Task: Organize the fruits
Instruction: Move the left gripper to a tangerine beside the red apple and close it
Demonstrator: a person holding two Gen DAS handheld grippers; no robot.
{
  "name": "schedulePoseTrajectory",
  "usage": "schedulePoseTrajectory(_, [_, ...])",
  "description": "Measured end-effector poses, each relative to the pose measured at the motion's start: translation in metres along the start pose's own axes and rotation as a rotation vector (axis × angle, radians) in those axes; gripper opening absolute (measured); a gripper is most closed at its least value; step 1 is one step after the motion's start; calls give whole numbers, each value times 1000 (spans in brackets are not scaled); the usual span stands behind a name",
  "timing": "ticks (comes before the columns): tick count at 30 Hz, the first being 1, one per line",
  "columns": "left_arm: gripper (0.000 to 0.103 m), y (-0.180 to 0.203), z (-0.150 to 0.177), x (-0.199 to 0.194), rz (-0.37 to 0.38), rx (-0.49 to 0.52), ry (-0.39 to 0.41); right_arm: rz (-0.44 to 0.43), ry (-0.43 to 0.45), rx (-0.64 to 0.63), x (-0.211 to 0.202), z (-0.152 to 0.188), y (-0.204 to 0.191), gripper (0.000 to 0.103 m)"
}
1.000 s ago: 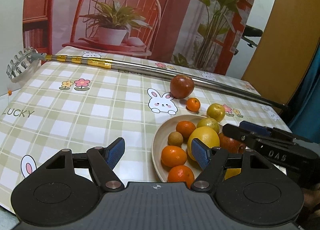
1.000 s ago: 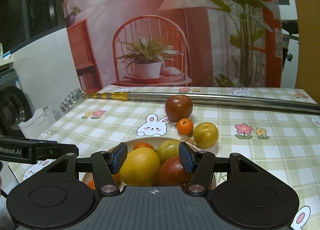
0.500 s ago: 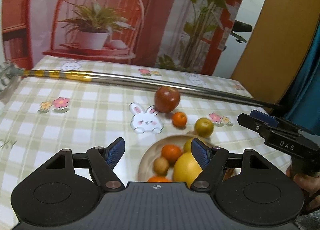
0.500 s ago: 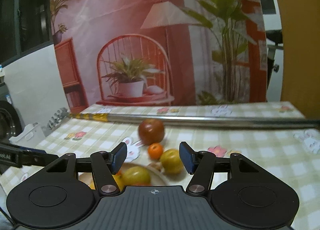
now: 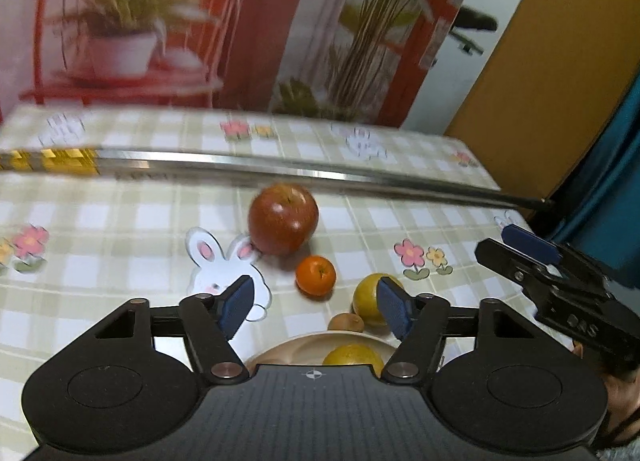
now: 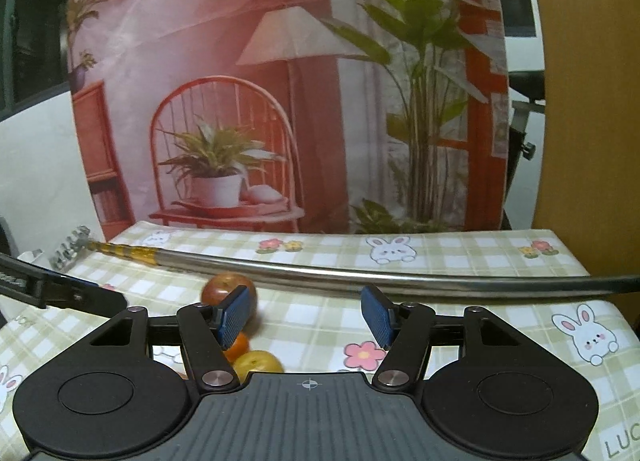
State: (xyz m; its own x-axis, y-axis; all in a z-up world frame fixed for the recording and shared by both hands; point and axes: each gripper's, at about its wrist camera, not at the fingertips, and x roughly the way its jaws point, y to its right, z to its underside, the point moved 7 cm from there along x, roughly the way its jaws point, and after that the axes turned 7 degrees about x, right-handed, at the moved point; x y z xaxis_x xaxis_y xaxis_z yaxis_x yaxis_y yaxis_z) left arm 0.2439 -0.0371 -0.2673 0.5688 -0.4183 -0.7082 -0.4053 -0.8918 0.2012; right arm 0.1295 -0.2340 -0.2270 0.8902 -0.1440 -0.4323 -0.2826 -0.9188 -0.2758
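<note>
In the left wrist view a red apple [image 5: 283, 218], a small orange [image 5: 315, 275], a yellow-green fruit [image 5: 370, 299] and a small brown fruit [image 5: 346, 322] lie loose on the checked tablecloth. Just behind them toward me is the beige plate [image 5: 304, 345] with a yellow fruit [image 5: 352, 353] in it. My left gripper [image 5: 316, 309] is open and empty above the plate's far rim. My right gripper [image 6: 306, 315] is open and empty, raised over the table; it also shows at the right of the left wrist view [image 5: 532, 249]. The apple [image 6: 224, 287], orange [image 6: 239, 345] and yellow-green fruit [image 6: 258, 363] show low left there.
A long metal pole [image 5: 304, 173] with a gold-banded end lies across the table behind the fruit; it also shows in the right wrist view [image 6: 360, 277]. A printed backdrop [image 6: 280, 81] stands at the far table edge. A wooden panel [image 5: 560, 81] is to the right.
Both grippers have pulled back and risen from the plate. The plate of fruit has slid almost out of both views; the loose fruit on the cloth has not moved.
</note>
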Motion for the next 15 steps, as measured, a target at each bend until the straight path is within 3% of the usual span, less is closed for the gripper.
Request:
schedulePoseTrajectory(3, [58, -2, 2, 27, 14, -53, -58, -7, -21, 27, 7, 7, 8, 57])
schedulePoseTrajectory(8, [56, -6, -3, 60, 44, -149, -95, -9, -48, 78, 15, 20, 21, 57])
schedulePoseTrajectory(15, [51, -7, -5, 85, 31, -180, -123, 0, -72, 132, 19, 35, 36, 57])
